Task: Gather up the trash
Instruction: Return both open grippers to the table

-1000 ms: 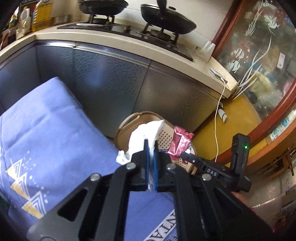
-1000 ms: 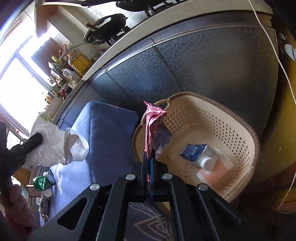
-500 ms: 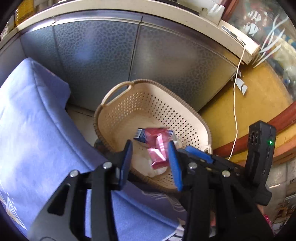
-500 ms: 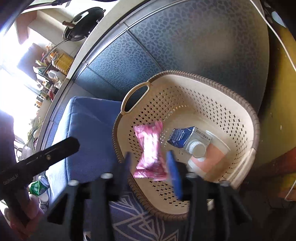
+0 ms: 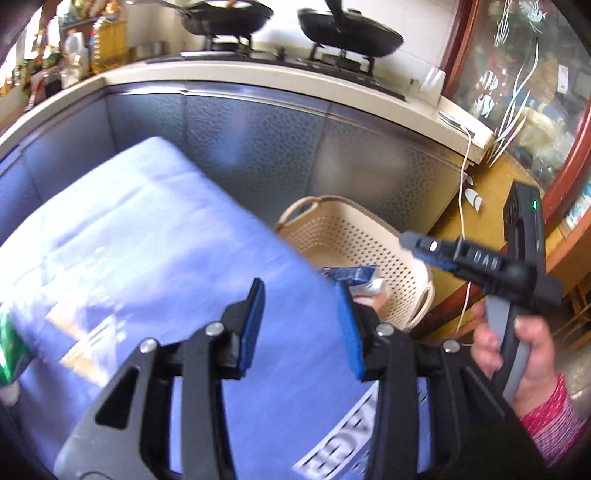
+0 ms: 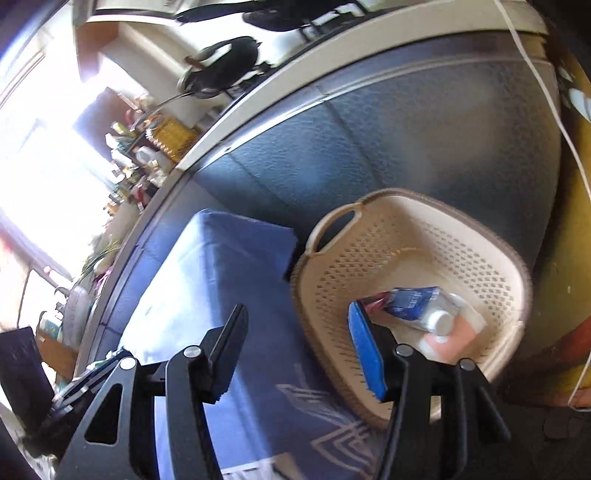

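Trash sits in the beige perforated basket (image 6: pixel 476 254) on the floor beside the blue-covered cushion (image 5: pixel 147 236), against the grey cabinet front (image 5: pixel 280 147). Beyond the right gripper (image 6: pixel 299 350), whose fingers have just been opening and now stand spread with nothing between them, the basket holds a blue carton with a white cap (image 6: pixel 417 302), a pink wrapper (image 6: pixel 373 300) peeking out just past the tip of the blue-padded finger (image 6: pixel 365 354), and something pale pink under the carton. That padded finger hangs over the basket's near rim, while its partner is over the blue cloth.

The left gripper (image 5: pixel 301 321) also has its fingers apart, having opened within the last moment, and it too pinches nothing. Between and below its fingers lies only blue cloth. Just past the tip of its right-hand finger, the blue carton shows inside the basket. Further out on that side a hand (image 5: pixel 517 354) in a pink patterned sleeve grips the handle of the other gripper, which points across above the basket.

Far ahead of the fingers, two black pans (image 5: pixel 351 29) sit on the stove. A green packet (image 5: pixel 9 350) lies at the cushion's edge, well off to the left.
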A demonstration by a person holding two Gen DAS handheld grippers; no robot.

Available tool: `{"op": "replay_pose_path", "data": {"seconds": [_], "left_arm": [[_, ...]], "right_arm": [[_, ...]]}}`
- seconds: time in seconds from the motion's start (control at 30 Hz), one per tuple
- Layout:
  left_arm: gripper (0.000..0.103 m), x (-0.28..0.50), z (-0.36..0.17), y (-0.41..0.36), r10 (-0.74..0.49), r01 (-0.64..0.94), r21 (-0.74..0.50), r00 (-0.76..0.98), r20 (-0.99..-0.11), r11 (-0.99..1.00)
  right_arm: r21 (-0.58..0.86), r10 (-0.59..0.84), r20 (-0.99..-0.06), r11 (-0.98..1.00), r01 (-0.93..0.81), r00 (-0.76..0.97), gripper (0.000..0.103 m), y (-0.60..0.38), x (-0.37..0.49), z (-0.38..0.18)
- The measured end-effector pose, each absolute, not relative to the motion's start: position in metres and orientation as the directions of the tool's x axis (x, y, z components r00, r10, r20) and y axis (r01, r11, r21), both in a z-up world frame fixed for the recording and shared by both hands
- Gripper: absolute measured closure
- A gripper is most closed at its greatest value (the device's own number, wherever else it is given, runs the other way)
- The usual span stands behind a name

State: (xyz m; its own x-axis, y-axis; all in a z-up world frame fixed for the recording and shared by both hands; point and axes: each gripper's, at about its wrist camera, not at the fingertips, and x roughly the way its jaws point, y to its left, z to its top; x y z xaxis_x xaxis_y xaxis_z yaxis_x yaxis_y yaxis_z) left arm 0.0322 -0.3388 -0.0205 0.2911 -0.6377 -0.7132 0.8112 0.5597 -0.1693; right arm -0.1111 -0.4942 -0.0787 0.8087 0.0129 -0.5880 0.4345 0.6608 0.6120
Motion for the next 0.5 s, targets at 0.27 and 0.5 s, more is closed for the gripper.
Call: {"op": "replay_pose_path", "data": {"seconds": [0.27, 0.5], "left_arm": [[0.065, 0.037, -0.037, -0.187, -0.536, 0.658, -0.149, 0.437, -0.722, 0.738], [0.058, 0.021, -0.045, -0.035, -0.282, 0.382, -0.024, 0.635, -0.719, 0.924]], "right_arm": [[0.595, 0.194, -0.543, 0.776, 0.211, 0.817, 0.046, -0.406, -0.054, -0.041], [0.361, 0.265, -0.625, 0.932, -0.029, 0.734, 0.046, -0.269, 0.002, -0.027]]}}
